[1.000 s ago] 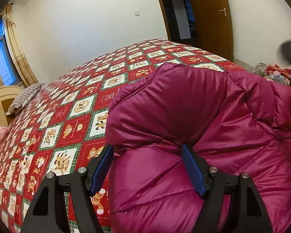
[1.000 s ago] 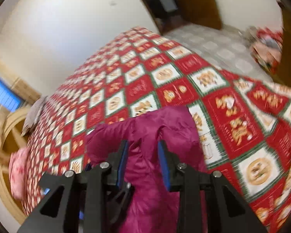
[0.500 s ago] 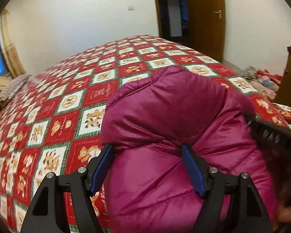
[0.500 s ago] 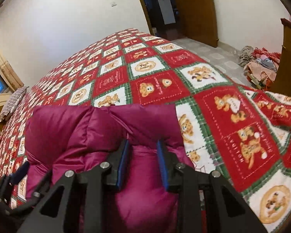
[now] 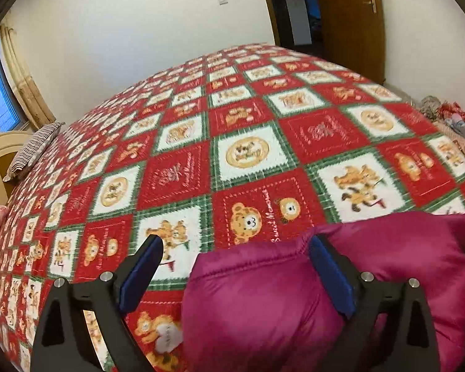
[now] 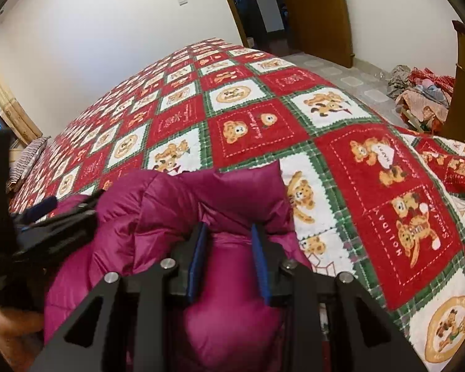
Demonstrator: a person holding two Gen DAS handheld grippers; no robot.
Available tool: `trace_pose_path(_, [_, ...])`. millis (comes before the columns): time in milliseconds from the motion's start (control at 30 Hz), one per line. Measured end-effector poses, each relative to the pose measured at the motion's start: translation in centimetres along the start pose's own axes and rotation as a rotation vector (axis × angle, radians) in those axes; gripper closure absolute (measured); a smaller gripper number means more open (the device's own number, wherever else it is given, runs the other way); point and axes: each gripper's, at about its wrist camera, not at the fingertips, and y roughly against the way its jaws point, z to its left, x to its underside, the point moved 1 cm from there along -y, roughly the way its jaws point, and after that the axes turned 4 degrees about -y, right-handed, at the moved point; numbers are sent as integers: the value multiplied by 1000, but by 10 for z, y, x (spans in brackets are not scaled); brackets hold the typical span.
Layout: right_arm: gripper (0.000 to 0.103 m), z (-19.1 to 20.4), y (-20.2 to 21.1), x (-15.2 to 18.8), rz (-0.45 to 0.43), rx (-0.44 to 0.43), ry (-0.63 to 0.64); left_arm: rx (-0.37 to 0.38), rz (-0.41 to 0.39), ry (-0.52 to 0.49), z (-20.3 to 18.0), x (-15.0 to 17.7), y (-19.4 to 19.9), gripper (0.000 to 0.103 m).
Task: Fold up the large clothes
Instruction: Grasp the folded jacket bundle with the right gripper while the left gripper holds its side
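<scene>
Now the right gripper (image 6: 228,260) is clamped on a thick fold of the magenta quilted puffer jacket (image 6: 176,217), the blue pads pressing the padding from both sides. The left gripper (image 5: 235,276) has just been opening and its jaws stand wide apart; the jacket's edge lies between them on the right side, against the right pad (image 5: 331,279), while the left pad hangs over bare cover, so nothing is held there.

The jacket sits bunched at the near edge of the bed, on the red, white and green bear-patterned bedspread (image 5: 248,155). From the left gripper it lies to the right and below; its long axis seems to run along the near edge, though the bulk is partly hidden. The right hand is plainly the nearer one.

Beyond the jacket the bedspread is open toward the far edge, giving much room for laying the next fold. A striped pillow (image 5: 31,152) rests at the far left corner, well apart.
</scene>
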Motion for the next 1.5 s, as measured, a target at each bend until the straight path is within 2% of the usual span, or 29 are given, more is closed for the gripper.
trace_pose_path(100, [70,-1,-2,0,6,-12,-11,1,20,8,-1,2,-9,7])
trace_pose_path(433, [70,-1,-4,0,-1,-9,-17,12,18,25,-1,3,-15,6])
trace_pose_path(567, [71,-4,-3,-1,1,-31,-34,71,3,28,15,11,11,7])
trace_pose_path(667, [71,-2,-2,-2,2,-15,-26,129,0,55,31,23,42,7])
trace_pose_path(767, [69,2,5,-6,13,2,-11,149,-8,78,48,42,70,7])
trace_pose_path(867, [67,13,33,-12,-46,-24,34,166,-21,128,61,62,86,7])
trace_pose_path(967, [67,35,59,-15,-87,-63,117,178,5,174,59,74,82,7])
trace_pose_path(1033, [67,56,60,-13,-61,-79,195,166,29,152,49,75,74,7])
trace_pose_path(1133, [67,79,33,-5,7,-21,287,129,13,132,42,74,74,7])
trace_pose_path(1200, [67,75,4,-3,60,16,268,117,10,120,41,76,76,7])
trace_pose_path(1333, [63,62,-15,-5,70,3,222,108,2,106,40,76,75,7])
trace_pose_path(1500, [61,58,11,-2,49,-13,215,97,-7,76,42,77,82,7])
